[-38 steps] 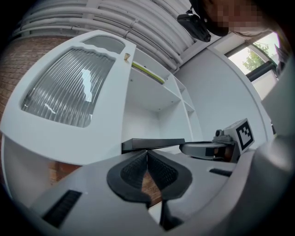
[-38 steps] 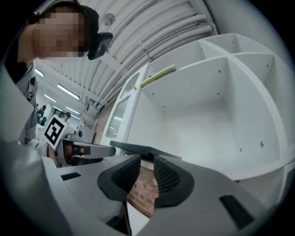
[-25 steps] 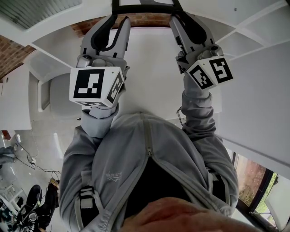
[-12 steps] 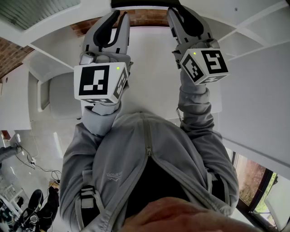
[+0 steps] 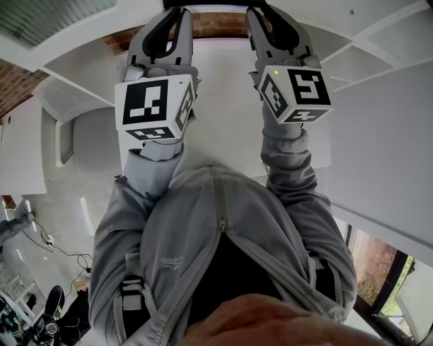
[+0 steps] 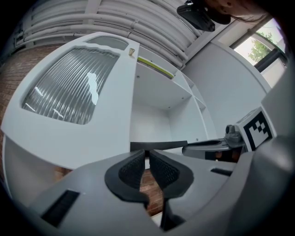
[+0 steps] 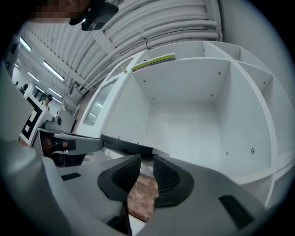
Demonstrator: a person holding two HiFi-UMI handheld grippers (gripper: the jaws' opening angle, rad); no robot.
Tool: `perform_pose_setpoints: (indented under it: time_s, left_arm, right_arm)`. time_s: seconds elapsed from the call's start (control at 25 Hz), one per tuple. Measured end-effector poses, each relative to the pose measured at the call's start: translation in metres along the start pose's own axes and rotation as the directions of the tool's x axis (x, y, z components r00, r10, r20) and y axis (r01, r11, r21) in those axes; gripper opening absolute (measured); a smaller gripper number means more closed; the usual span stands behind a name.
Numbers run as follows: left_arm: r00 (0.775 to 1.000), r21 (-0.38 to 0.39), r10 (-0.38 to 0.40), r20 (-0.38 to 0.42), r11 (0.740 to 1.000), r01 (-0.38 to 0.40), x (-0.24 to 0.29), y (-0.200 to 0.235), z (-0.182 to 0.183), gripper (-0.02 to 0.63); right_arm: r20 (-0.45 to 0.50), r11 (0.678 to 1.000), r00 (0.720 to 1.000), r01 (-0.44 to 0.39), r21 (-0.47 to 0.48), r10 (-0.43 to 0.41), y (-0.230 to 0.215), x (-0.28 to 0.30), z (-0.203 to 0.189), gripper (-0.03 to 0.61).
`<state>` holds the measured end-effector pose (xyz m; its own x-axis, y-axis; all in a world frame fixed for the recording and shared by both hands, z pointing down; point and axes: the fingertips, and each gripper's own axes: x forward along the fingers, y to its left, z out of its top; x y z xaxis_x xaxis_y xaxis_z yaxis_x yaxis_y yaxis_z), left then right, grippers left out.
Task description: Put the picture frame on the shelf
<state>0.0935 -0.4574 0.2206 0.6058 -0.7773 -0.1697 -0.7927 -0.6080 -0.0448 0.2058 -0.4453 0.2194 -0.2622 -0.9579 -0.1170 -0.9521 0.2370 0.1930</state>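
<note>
A grey hooded top [image 5: 203, 230] filled the lower head view, both sleeves raised. Above it the left gripper [image 5: 174, 17] and right gripper [image 5: 262, 15] each had narrow jaws clamped on the picture frame [image 5: 213, 6], one near either end of its black edge. The frame was held up before an open compartment of the white shelf [image 7: 184, 124]; whether it touched could not be told

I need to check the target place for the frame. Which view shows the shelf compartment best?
The right gripper view: the white shelf compartment fills it, with back wall and both sides visible. The left gripper view shows the shelf compartment narrow, from the side. The head view shows only white shelf boards.
</note>
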Motion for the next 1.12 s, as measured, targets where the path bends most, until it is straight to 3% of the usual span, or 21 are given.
perform_pose_setpoints:
  time_s: [0.4,1.12]
  left_arm:
    - [1.000,-0.022,-0.014,-0.028,1.000,0.013,0.006,-0.005,-0.006,0.035]
    - [0.995,-0.032,-0.048,-0.089,0.998,0.045,-0.007,-0.018,-0.020,0.035]
  right_arm:
    - [-0.008,0.997,0.999,0.043,0.061,-0.042,0.000,-0.002,0.000,0.098]
    - [-0.058,0.992,0.995,0.090,0.083,-0.086,0.004,-0.015,-0.015,0.098]
